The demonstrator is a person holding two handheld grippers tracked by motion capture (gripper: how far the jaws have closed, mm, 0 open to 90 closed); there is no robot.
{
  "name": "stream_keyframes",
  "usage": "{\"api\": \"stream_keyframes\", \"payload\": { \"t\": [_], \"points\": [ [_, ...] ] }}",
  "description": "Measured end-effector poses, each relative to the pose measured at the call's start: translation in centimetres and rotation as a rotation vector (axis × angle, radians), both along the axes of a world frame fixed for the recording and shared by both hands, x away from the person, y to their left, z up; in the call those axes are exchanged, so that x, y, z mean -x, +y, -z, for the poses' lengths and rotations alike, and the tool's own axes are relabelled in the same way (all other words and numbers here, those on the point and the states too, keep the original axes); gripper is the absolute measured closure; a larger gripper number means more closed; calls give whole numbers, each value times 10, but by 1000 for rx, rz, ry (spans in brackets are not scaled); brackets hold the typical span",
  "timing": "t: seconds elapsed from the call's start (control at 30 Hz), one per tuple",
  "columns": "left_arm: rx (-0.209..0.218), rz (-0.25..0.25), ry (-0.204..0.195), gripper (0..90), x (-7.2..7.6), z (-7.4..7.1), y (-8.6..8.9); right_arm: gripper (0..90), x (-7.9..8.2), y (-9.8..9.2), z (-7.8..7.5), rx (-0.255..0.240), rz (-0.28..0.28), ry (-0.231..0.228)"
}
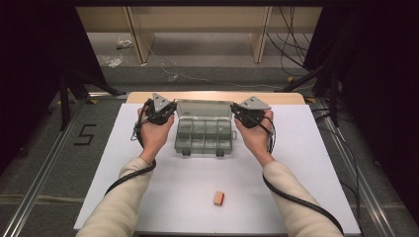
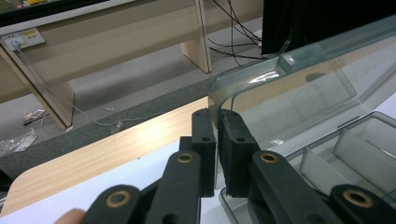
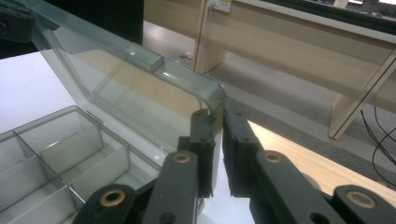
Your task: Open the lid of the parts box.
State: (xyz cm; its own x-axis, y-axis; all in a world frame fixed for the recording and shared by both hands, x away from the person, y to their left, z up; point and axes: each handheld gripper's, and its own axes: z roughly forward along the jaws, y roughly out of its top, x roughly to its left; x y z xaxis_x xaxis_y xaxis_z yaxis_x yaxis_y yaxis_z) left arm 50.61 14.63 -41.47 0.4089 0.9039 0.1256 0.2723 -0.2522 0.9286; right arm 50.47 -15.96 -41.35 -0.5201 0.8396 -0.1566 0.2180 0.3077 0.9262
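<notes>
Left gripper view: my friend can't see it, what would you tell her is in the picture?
Two black fingers pinch the corner of a clear plastic box's raised lid. Below the lid are the box's empty compartments, and behind it a wooden table edge and grey floor.

Clear compartment box (image 1: pixel 203 134), lid (image 1: pixel 203 108) raised, on white table
</notes>
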Motion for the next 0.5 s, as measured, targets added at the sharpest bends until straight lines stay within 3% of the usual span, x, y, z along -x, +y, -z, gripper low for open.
{"api": "stream_keyframes", "payload": {
  "t": [0.5],
  "points": [
    [19, -4, 15, 844, -9, -1, 0, 843, -11, 1, 0, -17, 18, 13]
  ]
}}
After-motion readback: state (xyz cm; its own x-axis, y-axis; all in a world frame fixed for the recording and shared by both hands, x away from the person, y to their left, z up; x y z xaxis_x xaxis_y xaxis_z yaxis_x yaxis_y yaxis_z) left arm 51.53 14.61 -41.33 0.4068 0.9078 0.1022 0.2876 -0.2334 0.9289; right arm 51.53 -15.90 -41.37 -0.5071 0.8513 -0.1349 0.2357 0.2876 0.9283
